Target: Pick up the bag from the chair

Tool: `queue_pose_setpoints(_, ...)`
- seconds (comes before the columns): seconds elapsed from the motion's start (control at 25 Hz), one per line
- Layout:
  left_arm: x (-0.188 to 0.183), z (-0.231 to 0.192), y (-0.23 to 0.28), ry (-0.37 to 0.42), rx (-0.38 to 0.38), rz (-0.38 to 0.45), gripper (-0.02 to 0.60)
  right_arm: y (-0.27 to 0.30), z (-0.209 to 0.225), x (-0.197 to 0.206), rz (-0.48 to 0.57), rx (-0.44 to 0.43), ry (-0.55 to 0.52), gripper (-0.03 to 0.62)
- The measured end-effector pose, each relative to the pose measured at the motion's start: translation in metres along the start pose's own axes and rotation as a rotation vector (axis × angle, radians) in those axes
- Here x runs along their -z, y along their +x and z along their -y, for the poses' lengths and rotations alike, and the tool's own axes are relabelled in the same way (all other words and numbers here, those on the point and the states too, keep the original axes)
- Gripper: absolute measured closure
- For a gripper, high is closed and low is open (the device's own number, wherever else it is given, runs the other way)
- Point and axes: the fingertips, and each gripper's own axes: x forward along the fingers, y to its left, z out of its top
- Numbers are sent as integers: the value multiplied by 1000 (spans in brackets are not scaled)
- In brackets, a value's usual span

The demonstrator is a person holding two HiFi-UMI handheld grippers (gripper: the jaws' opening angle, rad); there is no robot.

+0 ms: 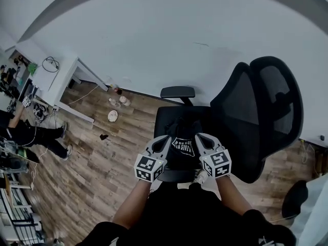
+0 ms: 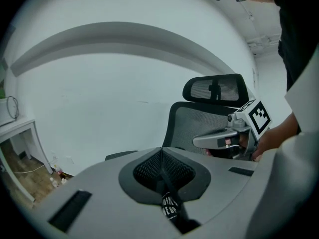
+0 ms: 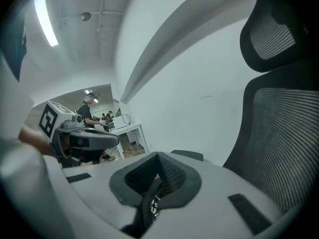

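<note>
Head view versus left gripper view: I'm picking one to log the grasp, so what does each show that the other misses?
Only the head view: the floor, the desk and the seat under the bag, all from above. Only the left gripper view: the left gripper up close, its jaws shut on a black strip of the bag. Both: the chair, the bag, the left gripper and the right gripper.
</note>
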Motion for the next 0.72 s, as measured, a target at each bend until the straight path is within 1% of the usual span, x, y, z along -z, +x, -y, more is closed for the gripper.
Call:
queue_pose_setpoints(0.2, 9, -28, 14, -26, 33, -40, 560, 14, 12, 9, -48, 55, 19, 574)
queue_pose_setpoints(0.32, 15, -44, 27, -56, 74, -62, 560, 28, 22, 18, -94, 93, 21, 574)
queue_pose_setpoints(0.48, 28, -63, 48, -104, 125, -83, 558, 43, 34, 31, -125, 156, 52, 574)
queue_pose_setpoints(0.6, 39, -72, 70, -108, 156, -112, 549, 55, 47, 41, -144, 194, 79, 574)
queue_pose_setpoints(0.64, 45, -73, 79, -108, 166, -132, 503, 60, 52, 44, -150, 203, 89, 574)
queue_pose_setpoints(0.68, 52, -74, 87, -109, 177, -156, 401, 64, 56, 49, -156, 213, 100, 573)
queue_pose_setpoints(0.72, 60, -75, 94, -112, 187, -180, 382, 67, 61, 54, -164, 225, 112, 572)
